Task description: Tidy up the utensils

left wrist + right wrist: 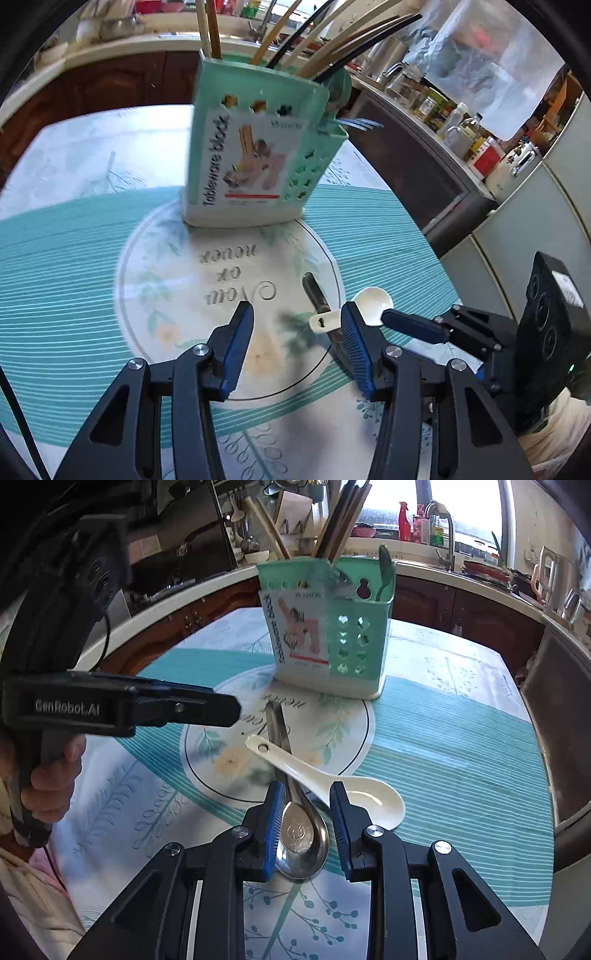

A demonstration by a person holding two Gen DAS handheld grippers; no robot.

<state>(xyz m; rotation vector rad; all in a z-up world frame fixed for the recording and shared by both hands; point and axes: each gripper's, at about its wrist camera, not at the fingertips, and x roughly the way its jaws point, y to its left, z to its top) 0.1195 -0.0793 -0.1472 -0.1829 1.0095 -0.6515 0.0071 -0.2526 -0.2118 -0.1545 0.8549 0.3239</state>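
A green utensil holder (255, 147) (328, 627) stands on the table, full of chopsticks (317, 40) and a few utensils. A white ceramic spoon (325, 779) (371, 301) lies crossed over a metal spoon (299, 827) (317, 295) on the tablecloth. My right gripper (306, 794) is open with its fingers either side of the metal spoon's bowl; it also shows in the left wrist view (406, 321). My left gripper (295, 314) is open and empty, just left of the spoons; it also shows in the right wrist view (221, 709).
The table carries a teal-striped cloth with a round printed motif (221, 288). Kitchen counters surround it, with jars and bottles (454, 122) and a sink with bottles (424, 528). The table edge runs close on the right (424, 229).
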